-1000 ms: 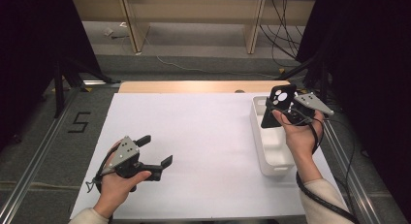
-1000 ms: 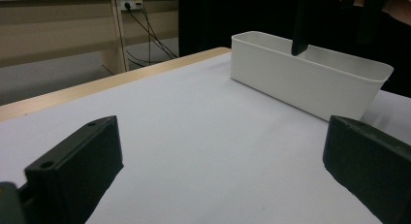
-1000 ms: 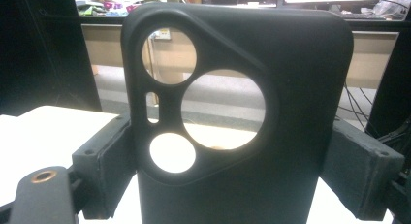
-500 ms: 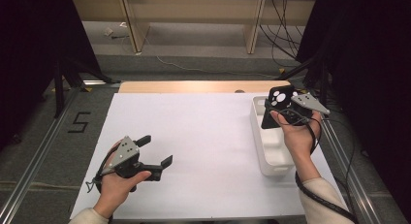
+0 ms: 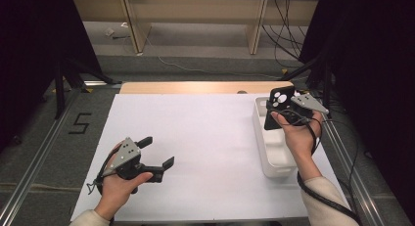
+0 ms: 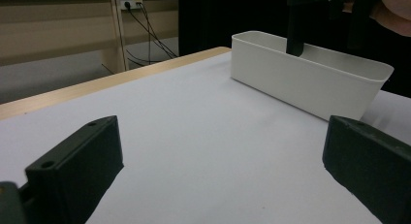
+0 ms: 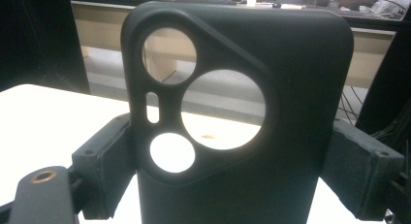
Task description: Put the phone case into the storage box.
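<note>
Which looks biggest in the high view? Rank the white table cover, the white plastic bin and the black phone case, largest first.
1. White table cover
2. White rectangular plastic bin
3. Black phone case with round cutouts, held nearer the camera, yet plainly the smallest.

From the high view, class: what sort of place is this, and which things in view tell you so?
Probably a lab or test bench rather than a home: a white-covered table framed by black curtains, loose cables on the floor behind, and a "5" taped on the floor.
</note>
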`<state>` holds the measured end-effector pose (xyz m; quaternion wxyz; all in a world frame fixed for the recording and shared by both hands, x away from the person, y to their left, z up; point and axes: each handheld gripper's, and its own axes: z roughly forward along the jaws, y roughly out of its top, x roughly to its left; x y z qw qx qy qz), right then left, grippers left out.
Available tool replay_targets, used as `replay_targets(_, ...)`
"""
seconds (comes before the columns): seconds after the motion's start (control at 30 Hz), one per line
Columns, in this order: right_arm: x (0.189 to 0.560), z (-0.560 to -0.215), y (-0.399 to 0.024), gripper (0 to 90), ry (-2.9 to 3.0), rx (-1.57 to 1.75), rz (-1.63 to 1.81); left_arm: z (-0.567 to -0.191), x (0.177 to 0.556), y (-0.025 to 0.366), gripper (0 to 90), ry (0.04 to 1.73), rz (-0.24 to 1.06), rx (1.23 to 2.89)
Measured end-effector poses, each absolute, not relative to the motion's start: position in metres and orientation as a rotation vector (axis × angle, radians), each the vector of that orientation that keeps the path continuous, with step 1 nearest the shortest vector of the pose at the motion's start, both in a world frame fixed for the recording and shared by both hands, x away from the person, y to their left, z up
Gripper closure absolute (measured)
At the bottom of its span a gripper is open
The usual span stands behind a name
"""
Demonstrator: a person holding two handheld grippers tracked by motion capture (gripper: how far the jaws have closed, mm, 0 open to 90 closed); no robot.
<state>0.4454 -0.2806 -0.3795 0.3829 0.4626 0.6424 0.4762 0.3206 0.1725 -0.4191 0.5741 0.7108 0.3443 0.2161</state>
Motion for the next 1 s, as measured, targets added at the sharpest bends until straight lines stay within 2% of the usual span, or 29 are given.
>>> replay_targets(1.0,0.467,-0.389,-0.272,15.5,1.677,1.184,1.178,-0.419,0.321,0.172,0.8,0.807,0.501,1.667)
